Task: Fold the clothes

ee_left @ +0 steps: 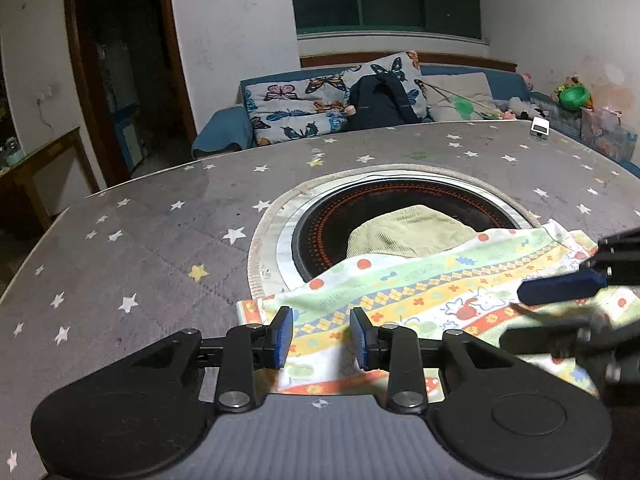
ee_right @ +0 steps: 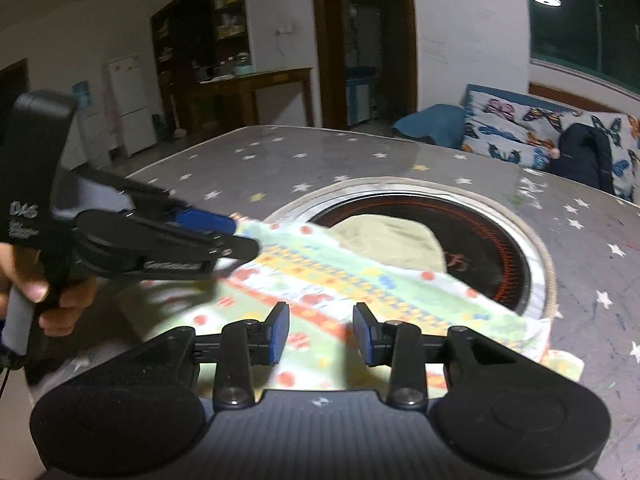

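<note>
A colourful patterned child's garment [ee_left: 420,300] lies flat on the star-print table, partly over the round black stove plate. It also shows in the right wrist view [ee_right: 360,280]. A pale yellow-green ribbed garment [ee_left: 408,236] lies under it on the plate and shows in the right wrist view [ee_right: 388,240]. My left gripper [ee_left: 322,340] is open just above the patterned garment's near edge, holding nothing. My right gripper [ee_right: 322,334] is open above the same garment. The right gripper appears at the right in the left wrist view [ee_left: 560,304]; the left gripper appears at the left in the right wrist view [ee_right: 236,236].
The grey star-print table cover [ee_left: 140,240] surrounds a round black stove plate [ee_left: 328,224] with a metal rim. A small white box [ee_left: 540,126] sits at the far right edge. A sofa with butterfly cushions [ee_left: 312,108] and a dark bag stands behind the table.
</note>
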The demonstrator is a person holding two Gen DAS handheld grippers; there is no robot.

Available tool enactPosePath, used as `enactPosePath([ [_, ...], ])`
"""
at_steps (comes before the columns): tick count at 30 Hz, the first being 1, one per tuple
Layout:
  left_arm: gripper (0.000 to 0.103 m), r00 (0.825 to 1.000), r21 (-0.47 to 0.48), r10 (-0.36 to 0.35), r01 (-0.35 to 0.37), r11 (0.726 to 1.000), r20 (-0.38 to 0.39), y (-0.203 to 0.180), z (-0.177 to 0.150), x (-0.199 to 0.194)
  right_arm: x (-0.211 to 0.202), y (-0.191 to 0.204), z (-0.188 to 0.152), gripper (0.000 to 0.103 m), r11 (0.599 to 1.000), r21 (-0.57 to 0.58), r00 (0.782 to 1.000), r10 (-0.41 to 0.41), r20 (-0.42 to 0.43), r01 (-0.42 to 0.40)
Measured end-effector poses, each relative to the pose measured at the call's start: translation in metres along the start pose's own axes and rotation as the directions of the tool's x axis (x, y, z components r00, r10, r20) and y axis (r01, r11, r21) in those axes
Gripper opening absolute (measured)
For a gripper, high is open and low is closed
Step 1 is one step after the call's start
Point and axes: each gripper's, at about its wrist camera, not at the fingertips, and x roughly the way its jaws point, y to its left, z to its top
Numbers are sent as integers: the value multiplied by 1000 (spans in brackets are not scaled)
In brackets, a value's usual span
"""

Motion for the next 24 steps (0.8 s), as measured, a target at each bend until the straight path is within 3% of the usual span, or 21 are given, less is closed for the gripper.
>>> enactPosePath([
  [13,37,999,-30,54,-53,998,7,-12,-12,-21,-18,12,-20,40,1000,-24,1000,-15,-2,15],
  [15,44,998,-28,64,-64,998,19,-16,-15,-29,-22,11,-23,42,1000,-20,1000,-21,0,21],
  [24,44,997,8,73,-74,997,37,-34,-35,-43,-40,5,-37,42,998,-1,998,-56,5,56],
])
